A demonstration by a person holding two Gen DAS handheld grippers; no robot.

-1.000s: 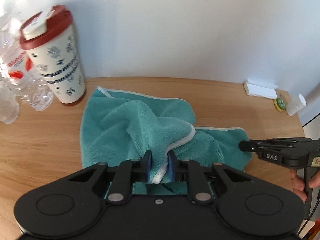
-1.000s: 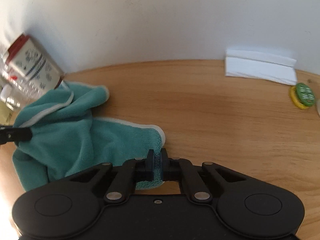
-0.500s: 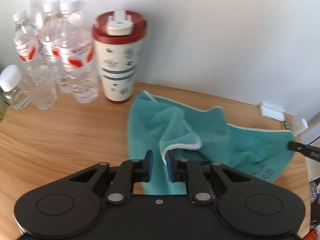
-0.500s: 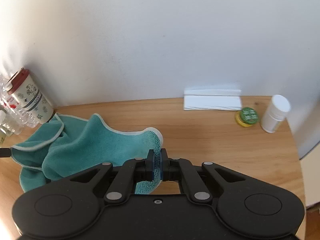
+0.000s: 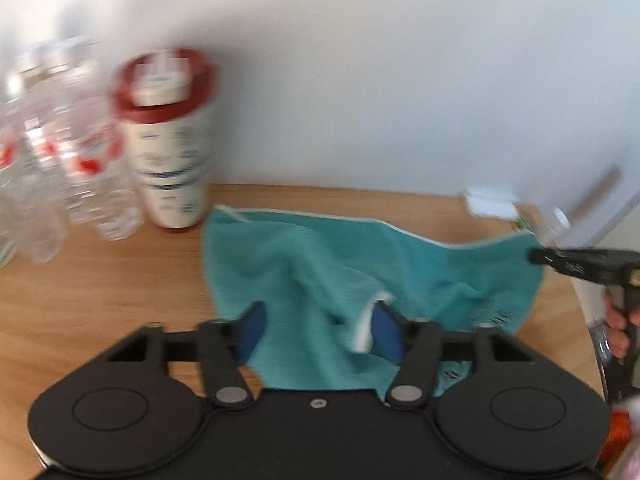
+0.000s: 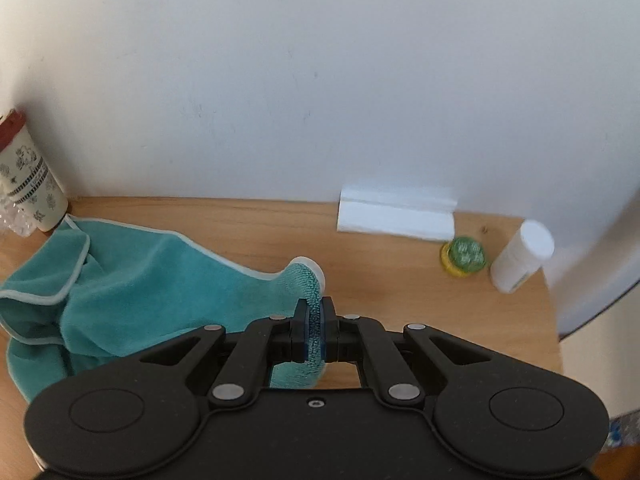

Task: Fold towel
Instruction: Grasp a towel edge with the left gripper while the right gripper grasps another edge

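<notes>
The left gripper (image 5: 318, 330) stands wide open, its two blue pads well apart; a white-hemmed fold of the teal terry towel with pale piping (image 5: 320, 264) lies just beside, perhaps touching, the right-hand pad, though motion blur in the left wrist view makes contact hard to judge; nothing is clamped between the pads. The right gripper (image 6: 316, 330) is closed tight on a corner of the towel (image 6: 160, 280), the looped teal cloth pinched between its fingers and a rounded white-edged tip rising just beyond them; in the left wrist view this same gripper (image 5: 576, 264) shows at the far right, held by a person's hand (image 5: 618, 326).

The towel lies rumpled on the light wooden desk (image 6: 248, 224), spread from the left side toward the middle, with folds bunched at its near left; its far left corner sits just beside the cream patterned tumbler with a dark red lid (image 5: 168, 140), which stands upright by the wall; clear plastic water bottles with red labels (image 5: 64, 152) stand to the left of the tumbler. On the far right of the desk, well apart from the towel, lie a folded white paper strip (image 6: 396, 216), a small green and yellow round cap (image 6: 464, 256) near it, and a white cylindrical bottle (image 6: 520, 256) tilted beside the cap.
</notes>
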